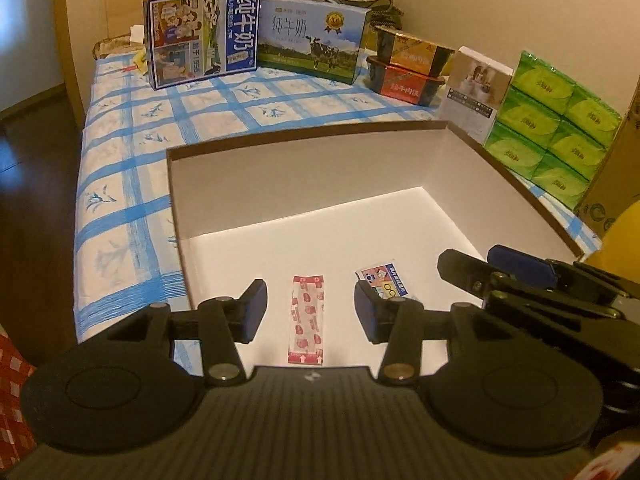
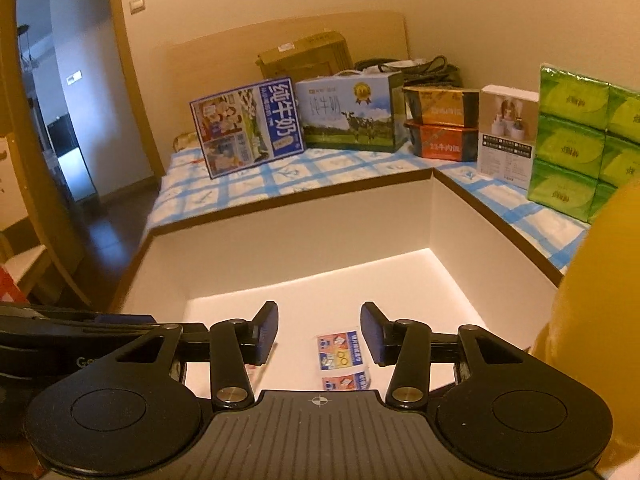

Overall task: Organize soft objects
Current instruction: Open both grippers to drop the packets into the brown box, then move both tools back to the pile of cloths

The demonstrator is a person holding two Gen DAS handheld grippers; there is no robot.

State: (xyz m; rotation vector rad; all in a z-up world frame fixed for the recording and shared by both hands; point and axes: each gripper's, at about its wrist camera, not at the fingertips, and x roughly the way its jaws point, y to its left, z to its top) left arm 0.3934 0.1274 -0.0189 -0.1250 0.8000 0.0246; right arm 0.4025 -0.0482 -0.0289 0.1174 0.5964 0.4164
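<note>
A wide, shallow cardboard box (image 1: 280, 184) with white inner walls lies on the checked bed. On its floor lies a red-and-white sachet (image 1: 307, 320), flat and lengthwise, between the blue pads of my left gripper (image 1: 310, 310), which is open above it without touching. A small blue, red and white packet (image 1: 383, 282) lies to its right, partly behind the left gripper's right fingertip. In the right wrist view that packet (image 2: 343, 356) lies on the box floor (image 2: 320, 292) below my right gripper (image 2: 319, 332), whose jaws stand open and apart from it. The right gripper's fingers (image 1: 520, 268) show at the right in the left wrist view.
At the back of the bed stand two milk cartons (image 1: 202, 38) (image 1: 316, 38), two stacked food tubs (image 1: 408, 66), a white box (image 1: 476, 88) and a green tissue pack (image 1: 556, 128). The bed's left edge drops to a dark floor (image 1: 36, 160). Something yellow (image 2: 600, 300) is at the right.
</note>
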